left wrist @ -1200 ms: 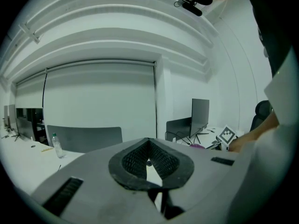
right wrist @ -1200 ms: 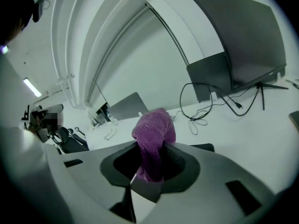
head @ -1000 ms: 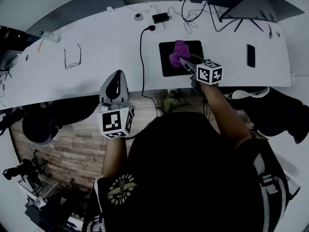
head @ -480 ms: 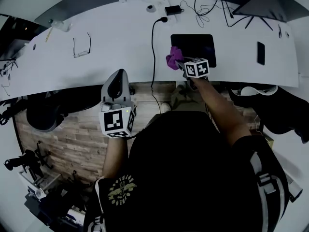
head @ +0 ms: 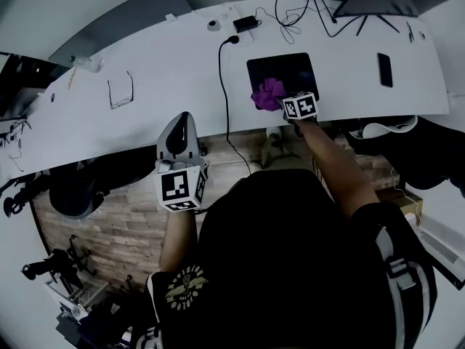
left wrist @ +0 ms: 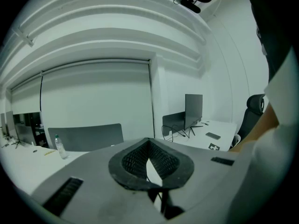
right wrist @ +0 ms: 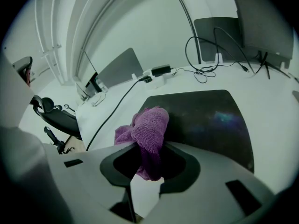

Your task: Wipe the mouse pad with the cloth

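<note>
"What am I standing on?"

"You're on a wood-plank floor (head: 102, 224), facing a long, curved white counter (head: 160, 71)."

"And beyond it?"

"A grey panel (head: 120, 17) runs along your counter's far edge, with plain white walls (left wrist: 93, 87) behind it. A dark office chair (head: 69, 191) sits by the near edge on your left. The light around you is even and rather dim."

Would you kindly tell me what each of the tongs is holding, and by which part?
The right tongs pinch the purple cloth by a bunched fold at its near end. The left tongs are shut and empty.
</note>
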Action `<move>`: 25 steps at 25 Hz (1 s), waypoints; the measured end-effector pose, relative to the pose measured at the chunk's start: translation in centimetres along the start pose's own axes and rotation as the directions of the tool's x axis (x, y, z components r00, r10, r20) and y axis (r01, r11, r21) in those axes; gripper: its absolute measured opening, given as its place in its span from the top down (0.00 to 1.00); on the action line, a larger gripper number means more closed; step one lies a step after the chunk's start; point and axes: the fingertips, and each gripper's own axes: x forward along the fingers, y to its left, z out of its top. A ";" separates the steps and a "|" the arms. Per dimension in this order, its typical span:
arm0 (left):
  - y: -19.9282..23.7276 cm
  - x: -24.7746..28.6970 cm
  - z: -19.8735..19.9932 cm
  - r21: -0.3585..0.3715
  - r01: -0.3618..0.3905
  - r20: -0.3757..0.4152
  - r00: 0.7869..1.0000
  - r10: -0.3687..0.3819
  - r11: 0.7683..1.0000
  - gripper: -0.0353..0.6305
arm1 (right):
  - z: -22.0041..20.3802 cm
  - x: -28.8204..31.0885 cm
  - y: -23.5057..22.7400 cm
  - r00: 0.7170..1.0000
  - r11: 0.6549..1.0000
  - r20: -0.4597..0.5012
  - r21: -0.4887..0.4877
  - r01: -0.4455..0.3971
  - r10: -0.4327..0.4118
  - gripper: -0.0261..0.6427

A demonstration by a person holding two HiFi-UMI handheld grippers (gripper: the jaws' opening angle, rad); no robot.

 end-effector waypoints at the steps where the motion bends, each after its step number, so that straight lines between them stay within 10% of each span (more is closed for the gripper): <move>1: -0.3 0.4 0.1 0.001 0.009 0.001 1.000 -0.009 1.000 0.94 | -0.1 -0.3 -0.6 1.000 1.000 0.001 0.006 0.009 -0.009 0.81; 25: -3.7 9.1 5.3 0.032 0.128 0.092 0.987 -0.130 0.991 0.94 | -1.9 -7.8 -13.5 0.945 0.947 -0.055 -0.037 0.319 -0.321 0.81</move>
